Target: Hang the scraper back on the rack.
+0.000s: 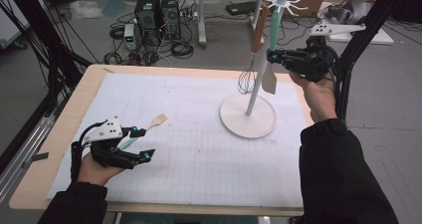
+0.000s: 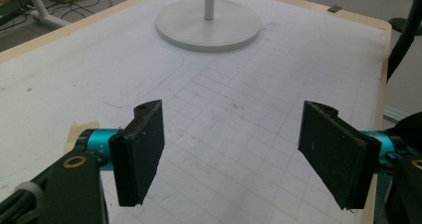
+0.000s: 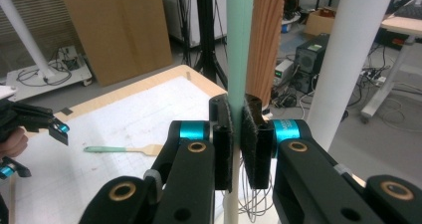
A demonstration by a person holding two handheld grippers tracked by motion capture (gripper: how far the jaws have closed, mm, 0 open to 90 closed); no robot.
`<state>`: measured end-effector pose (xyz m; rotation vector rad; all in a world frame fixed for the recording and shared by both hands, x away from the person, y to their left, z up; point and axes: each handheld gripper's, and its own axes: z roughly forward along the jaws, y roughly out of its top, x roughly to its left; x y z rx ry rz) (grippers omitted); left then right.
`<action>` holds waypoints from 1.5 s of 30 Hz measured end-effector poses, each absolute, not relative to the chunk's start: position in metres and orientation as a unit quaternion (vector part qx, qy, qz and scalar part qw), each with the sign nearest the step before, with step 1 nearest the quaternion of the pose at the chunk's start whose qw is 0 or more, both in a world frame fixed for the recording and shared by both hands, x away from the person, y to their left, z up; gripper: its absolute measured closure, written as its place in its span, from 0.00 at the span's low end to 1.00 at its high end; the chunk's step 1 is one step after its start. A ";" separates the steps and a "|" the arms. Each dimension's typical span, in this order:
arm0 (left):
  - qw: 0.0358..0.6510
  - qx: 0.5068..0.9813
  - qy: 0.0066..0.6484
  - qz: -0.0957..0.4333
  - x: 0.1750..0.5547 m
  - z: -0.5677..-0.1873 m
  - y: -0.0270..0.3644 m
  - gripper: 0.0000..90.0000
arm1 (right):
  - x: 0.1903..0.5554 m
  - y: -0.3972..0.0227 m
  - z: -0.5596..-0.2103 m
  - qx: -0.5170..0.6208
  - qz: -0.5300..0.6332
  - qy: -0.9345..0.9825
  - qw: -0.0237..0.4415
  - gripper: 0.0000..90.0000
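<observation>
A white utensil stand (image 1: 247, 117) rises at the table's back right. From its hooks hang a whisk (image 1: 246, 79) with a wooden handle (image 3: 266, 40) and a spatula with a mint-green handle (image 3: 240, 45). My right gripper (image 1: 271, 57) is raised beside the stand and shut on that green handle (image 1: 274, 27), with the pads (image 3: 224, 144) pressed to both sides of it. My left gripper (image 1: 144, 144) rests low at the table's front left, open with nothing between its jaws (image 2: 234, 109). A second spatula (image 1: 154, 122), wooden-headed with a green handle, lies flat just beyond it.
A white gridded mat (image 1: 199, 149) covers the wooden table. Black frame posts (image 1: 366, 30) stand at the right and left edges. Computer towers (image 1: 159, 12) and cables sit on the floor behind. The stand's white pole (image 3: 353, 59) is close beside my right gripper.
</observation>
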<state>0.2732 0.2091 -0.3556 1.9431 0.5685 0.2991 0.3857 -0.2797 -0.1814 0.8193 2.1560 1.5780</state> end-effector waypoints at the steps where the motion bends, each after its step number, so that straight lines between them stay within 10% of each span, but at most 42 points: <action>1: 0.521 0.810 0.237 0.125 0.273 -0.356 0.209 0.29 | 0.386 -0.280 -0.182 0.290 0.556 0.760 0.170 0.94; 19: 0.519 0.812 0.234 0.126 0.273 -0.355 0.209 0.29 | 0.389 -0.282 -0.184 0.306 0.553 0.756 0.172 0.92; 45: 0.522 0.807 0.243 0.133 0.274 -0.356 0.213 0.29 | 0.367 -0.291 -0.186 0.303 0.571 0.740 0.187 0.63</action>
